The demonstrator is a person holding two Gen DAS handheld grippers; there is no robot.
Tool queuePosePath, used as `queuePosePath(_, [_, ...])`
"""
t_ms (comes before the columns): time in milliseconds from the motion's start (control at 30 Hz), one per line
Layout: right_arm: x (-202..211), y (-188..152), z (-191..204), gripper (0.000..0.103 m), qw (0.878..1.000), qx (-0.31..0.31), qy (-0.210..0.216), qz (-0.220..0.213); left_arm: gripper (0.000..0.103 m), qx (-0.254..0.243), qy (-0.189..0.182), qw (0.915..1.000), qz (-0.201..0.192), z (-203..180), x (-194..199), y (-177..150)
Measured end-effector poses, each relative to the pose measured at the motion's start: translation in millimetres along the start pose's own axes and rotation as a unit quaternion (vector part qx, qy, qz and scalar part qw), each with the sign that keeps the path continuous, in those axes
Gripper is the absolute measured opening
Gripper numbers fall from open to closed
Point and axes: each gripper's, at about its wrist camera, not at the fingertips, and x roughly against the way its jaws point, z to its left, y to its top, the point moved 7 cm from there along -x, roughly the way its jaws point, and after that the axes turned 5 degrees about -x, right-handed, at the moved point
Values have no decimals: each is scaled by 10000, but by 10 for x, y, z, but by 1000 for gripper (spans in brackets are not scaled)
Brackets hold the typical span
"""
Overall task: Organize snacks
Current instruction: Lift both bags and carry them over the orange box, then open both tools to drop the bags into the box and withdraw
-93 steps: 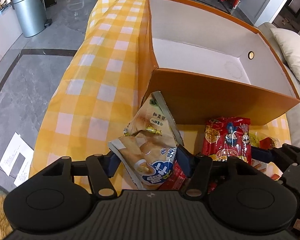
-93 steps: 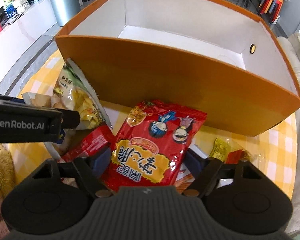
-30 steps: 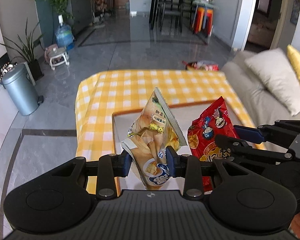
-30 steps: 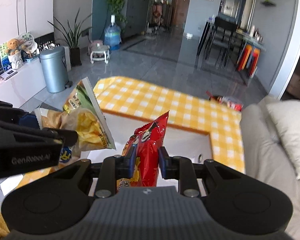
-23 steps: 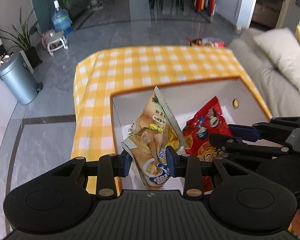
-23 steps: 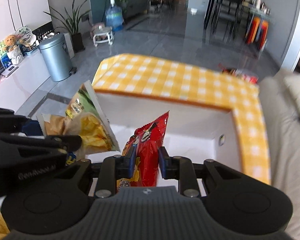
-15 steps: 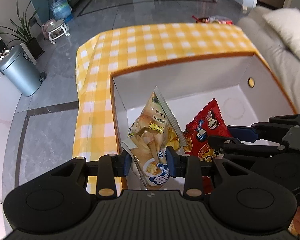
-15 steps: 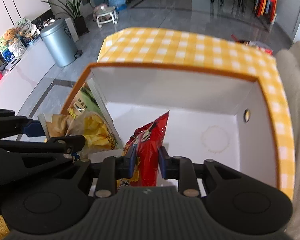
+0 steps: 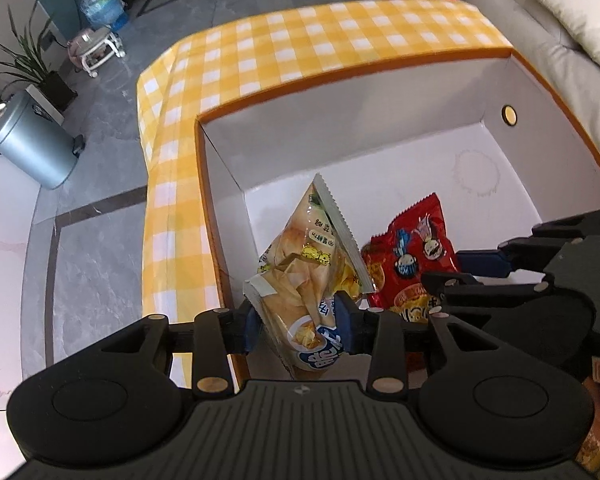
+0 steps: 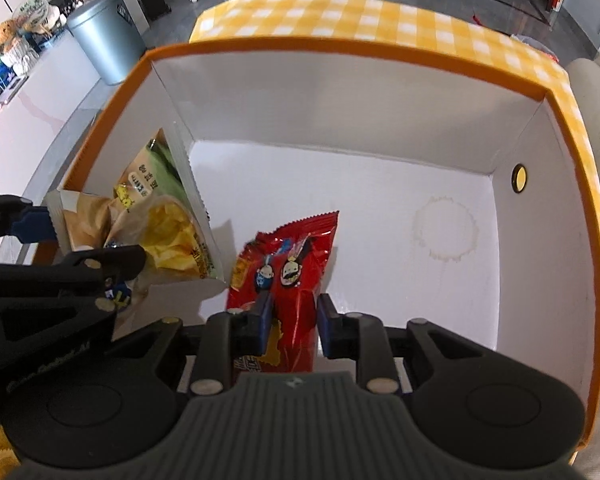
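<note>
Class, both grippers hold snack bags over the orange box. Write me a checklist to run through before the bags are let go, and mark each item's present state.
1. Yellow chip bag over the orange box interior: ok.
2. Left gripper jaws have just been opening, bag between them; fully released: cannot tell.
3. Right gripper shut on red snack bag: ok.
4. Box floor below free of other items: ok.
5. Bags touching the floor: cannot tell.

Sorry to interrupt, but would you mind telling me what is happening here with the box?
A person is putting snacks into the orange box with two handheld grippers. The left gripper has the yellow chip bag between its jaws, which have just been opening. The right gripper is shut on the red bag. Both bags hang inside the box, over its white floor.
</note>
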Motion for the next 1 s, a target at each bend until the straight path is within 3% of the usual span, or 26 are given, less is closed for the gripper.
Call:
queuePosePath(333, [-184,23,49,29,9991,85,13,416,54,176,-45,9997,-175,91,175,11])
queuePosePath(433, [-213,42,70,30,9989,185,-100,412,64,163,-68,9994,-310,90,279,32])
queuePosePath(467, [-207,43,64,33,9990,174,-114,386,69,145,-14,9993,-355,95,316,33])
queuePosePath(700, [43,83,85,60,9996,155,-152,180,69,109,33,9971,-750,92,648,62])
queuePosePath(1000, [849,17,95,62,9982,127,92,-577,70,357,-55,9861,-1625,132,1304,-2])
